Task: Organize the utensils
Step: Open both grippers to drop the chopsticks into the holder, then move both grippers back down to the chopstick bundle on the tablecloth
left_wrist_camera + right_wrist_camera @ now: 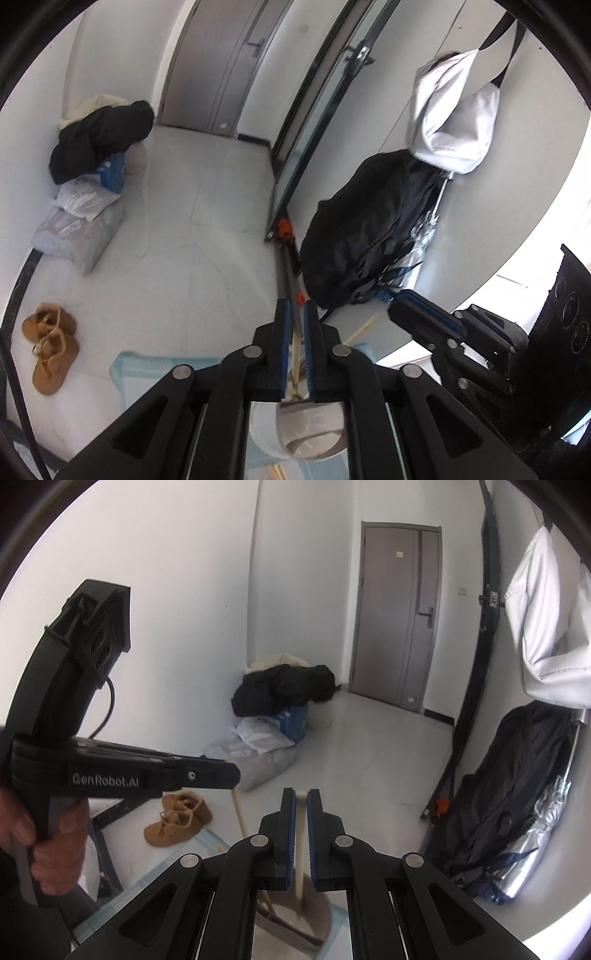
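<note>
Utensils ride in both claws above a steel cup (310, 424): left gripper (294, 321) clenches wooden chopsticks (295, 354), right gripper (301, 805) clamps 1 cream handle (301, 849). Light, stiff, smooth sticks; mid-shaft pinches probably suit them best.

Brand text: "GenRobot.AI" is being shown in pale raised letters on the black side of the left gripper (229, 775), at the middle left of the right wrist view.
Blue carton (295, 720): white print is being shown on it at the frame's middle, but it is too small to be read.
Door sticker (399, 554): a small pale label is being shown in the upper right; nothing can be read on it.
Left wrist view: no legible text is being shown.
</note>
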